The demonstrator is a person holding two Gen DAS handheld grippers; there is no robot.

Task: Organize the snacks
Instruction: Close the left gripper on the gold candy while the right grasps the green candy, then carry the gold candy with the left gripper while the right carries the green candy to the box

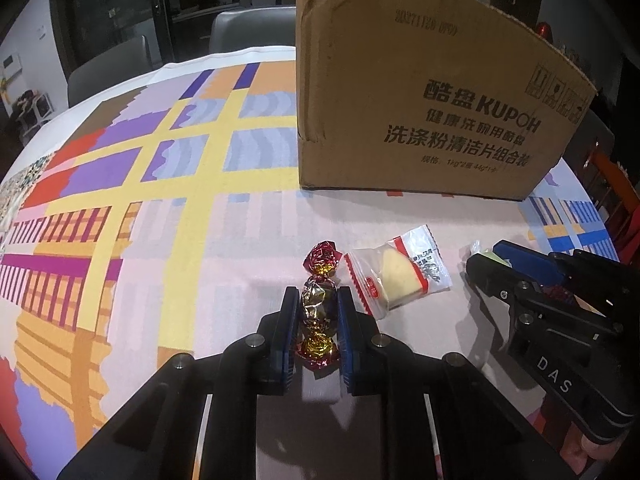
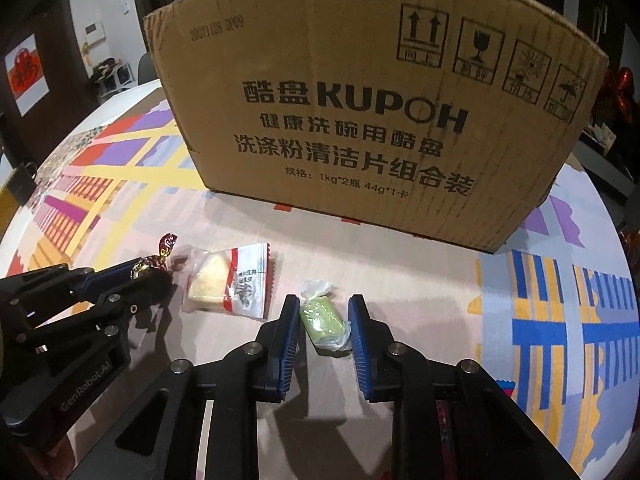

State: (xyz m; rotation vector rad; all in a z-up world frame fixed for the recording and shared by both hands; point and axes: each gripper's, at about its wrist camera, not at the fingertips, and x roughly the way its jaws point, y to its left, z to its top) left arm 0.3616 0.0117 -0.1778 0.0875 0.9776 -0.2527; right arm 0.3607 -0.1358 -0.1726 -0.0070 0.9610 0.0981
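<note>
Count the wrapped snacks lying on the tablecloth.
3. A red-gold foil candy sits between the left hand-held gripper fingers, a clear-wrapped yellow cake lies mid-table, a green candy sits between the right hand-held gripper fingers. The cardboard box may hide more.

Patterned tablecloth (image 1: 168,208) — cardboard box (image 1: 420,92), foil candy (image 1: 318,308), wafer packet (image 1: 400,272), green candy (image 2: 322,320).

We see our left black two-finger gripper with blue ribbed pads (image 1: 318,300) at the bottom centre of its own view, jaws drawn narrow and both pads pressed to what sits between them. Our right black two-finger gripper with blue ribbed pads (image 2: 324,312) fills the bottom centre of its view, jaws parted wider, a gap showing along the left pad
</note>
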